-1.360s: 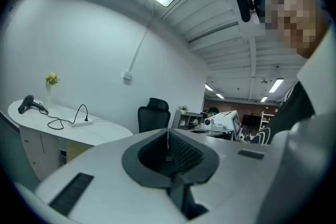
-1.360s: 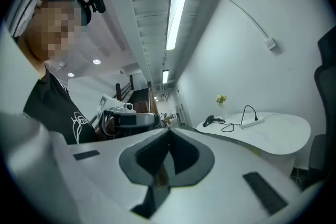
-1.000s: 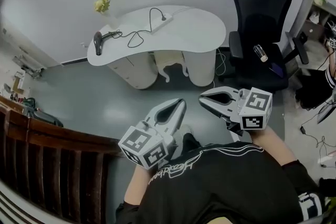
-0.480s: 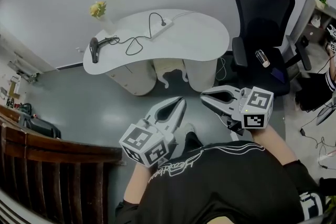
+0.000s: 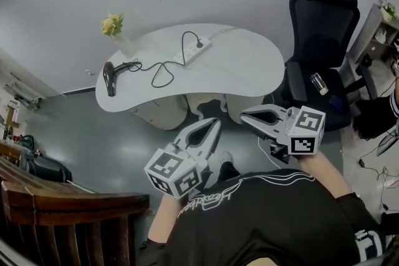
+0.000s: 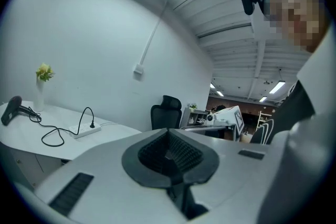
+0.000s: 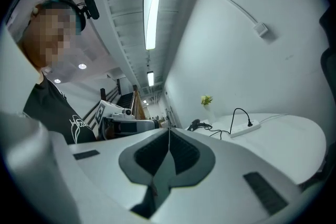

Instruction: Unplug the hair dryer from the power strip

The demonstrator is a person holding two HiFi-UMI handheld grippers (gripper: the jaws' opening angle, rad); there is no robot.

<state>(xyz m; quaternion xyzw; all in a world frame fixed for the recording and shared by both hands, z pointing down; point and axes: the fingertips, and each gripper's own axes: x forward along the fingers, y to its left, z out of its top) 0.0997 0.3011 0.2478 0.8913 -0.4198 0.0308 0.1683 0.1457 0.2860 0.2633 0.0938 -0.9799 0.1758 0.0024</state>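
Barely begun: hair dryer point(image 5: 110, 75) lies at left end of surface point(image 5: 249, 71), plug point(image 5: 199, 43) seated in power strip point(image 5: 192, 50). Pressed together and empty: left tongs point(image 5: 213, 128), right tongs point(image 5: 248, 115), both well short of surface. Approach and unplugging all left.

White curved table point(image 5: 249, 65) stands beside black office chair point(image 5: 321, 22) on grey floor point(image 5: 93, 134).

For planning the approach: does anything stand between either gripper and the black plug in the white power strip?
Nothing visible does. Between left gripper, right gripper and black plug lie only grey floor and bare white tabletop; the looped black cord lies off to the left.
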